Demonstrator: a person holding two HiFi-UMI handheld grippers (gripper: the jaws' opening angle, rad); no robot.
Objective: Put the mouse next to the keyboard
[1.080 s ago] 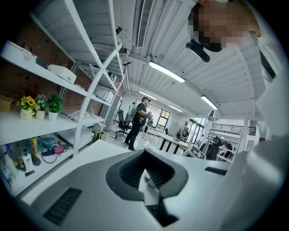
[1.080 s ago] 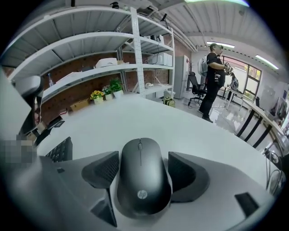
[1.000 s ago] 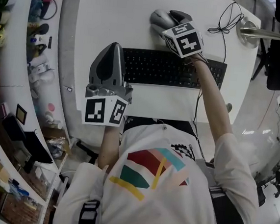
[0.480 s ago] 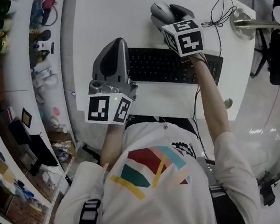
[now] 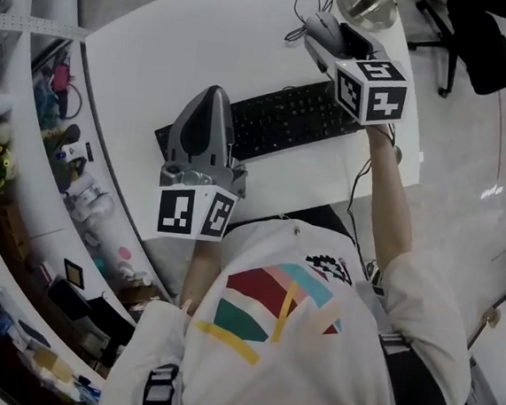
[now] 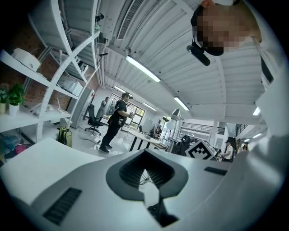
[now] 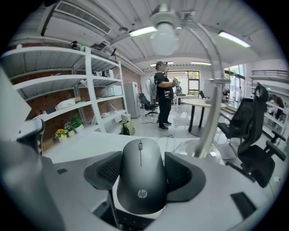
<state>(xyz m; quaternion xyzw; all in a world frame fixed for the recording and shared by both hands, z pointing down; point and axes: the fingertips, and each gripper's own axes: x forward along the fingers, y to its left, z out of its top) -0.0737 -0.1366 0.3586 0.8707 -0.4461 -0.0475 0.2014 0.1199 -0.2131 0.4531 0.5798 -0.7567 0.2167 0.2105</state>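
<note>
1. Right gripper [image 7: 142, 164]: the jaws are clamped on the mouse [image 7: 140, 187], one ribbed pad against each flank. The mouse fills the gap between them.
2. Axis of the mouse: its long axis runs in line with the jaws. The scroll-wheel end points away from the gripper and the logo end lies deep between the pads.
3. Position of the mouse: in the head view it sits beyond the far right corner of the keyboard [image 5: 270, 119], close to it but on the far side rather than beside it. Whether it rests on the surface [image 5: 206, 41] or is held just off it cannot be told.
4. Axis of the keyboard: it lies slantwise across the surface, its left end nearer the person and its right end farther. The right end passes partly under the right gripper's marker cube.
5. Left gripper [image 5: 212, 95]: the jaws are together with nothing between them. It hangs over the keyboard's left end, well apart from the mouse.
6. Governing relation (judgement): the right gripper alone is placed to act. The likely spot is the strip of bare surface off the keyboard's right short end, which lies toward the person from the mouse. The move would draw the mouse back along its own long axis, then set it parallel to that end.
</note>
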